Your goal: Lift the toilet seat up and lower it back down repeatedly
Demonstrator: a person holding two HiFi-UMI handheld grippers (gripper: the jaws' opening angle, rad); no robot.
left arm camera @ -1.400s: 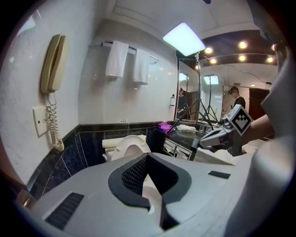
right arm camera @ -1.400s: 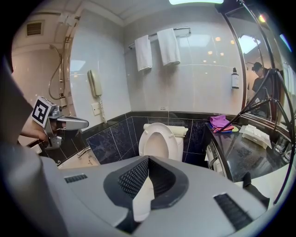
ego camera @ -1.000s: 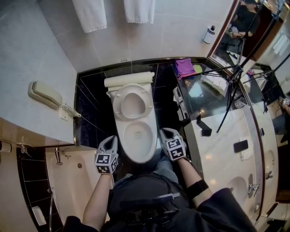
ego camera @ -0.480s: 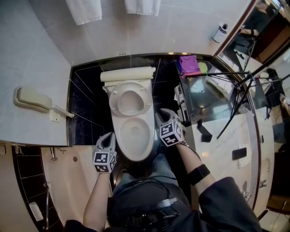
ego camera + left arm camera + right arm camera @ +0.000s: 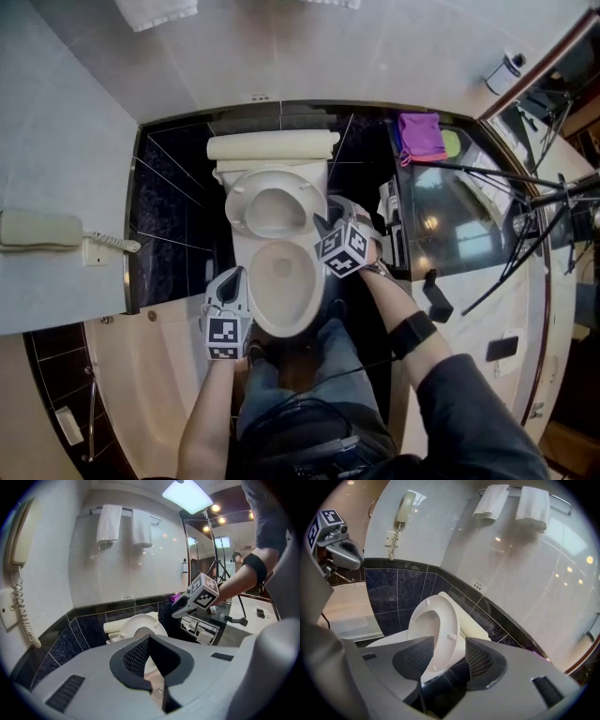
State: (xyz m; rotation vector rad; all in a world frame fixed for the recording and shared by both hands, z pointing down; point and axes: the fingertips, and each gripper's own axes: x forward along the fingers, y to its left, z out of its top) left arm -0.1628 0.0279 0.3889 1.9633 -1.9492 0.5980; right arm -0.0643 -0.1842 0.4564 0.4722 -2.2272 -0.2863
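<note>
In the black-tiled bathroom the toilet seat (image 5: 242,202) stood raised at the bowl's (image 5: 281,281) twelve o'clock, my right gripper (image 5: 339,208) had just been opening its jaws wide about the seat's rim, my left gripper (image 5: 234,277) sat closed and empty at seven, and I judged a slow, guided lowering best.

pale walls (image 5: 66,122) above black tiles (image 5: 173,197) — wall phone (image 5: 37,230), two white towels (image 5: 108,523).

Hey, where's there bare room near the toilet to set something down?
Free: the tub edge left of the toilet, and the marble counter around the small black slab. Crowded: the dark glass top, crossed by tripod legs beside a purple cloth.
</note>
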